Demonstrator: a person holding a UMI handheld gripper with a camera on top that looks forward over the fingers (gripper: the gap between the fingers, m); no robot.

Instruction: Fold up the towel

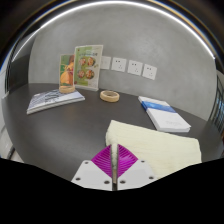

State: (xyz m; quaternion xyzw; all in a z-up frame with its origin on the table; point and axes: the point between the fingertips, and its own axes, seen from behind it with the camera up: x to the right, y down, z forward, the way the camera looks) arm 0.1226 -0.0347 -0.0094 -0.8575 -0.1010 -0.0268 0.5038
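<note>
Gripper (115, 172) pads pressed together, apparently pinching the towel's (152, 147) near edge; towel lies at the table's (75, 125) near right. Lift low and carry the edge squarely across.

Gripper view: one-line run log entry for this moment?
hand-held gripper: shut, nothing held | towel: flat on table, just ahead | fold: not started

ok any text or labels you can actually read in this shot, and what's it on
None can be read.
Picture stand: printed images, any wording too small.
Booklet: print blurred.
Book beside the towel: cover text too small.
Wall sockets: no visible markings.
Gripper: fingers shut, no label.
</note>
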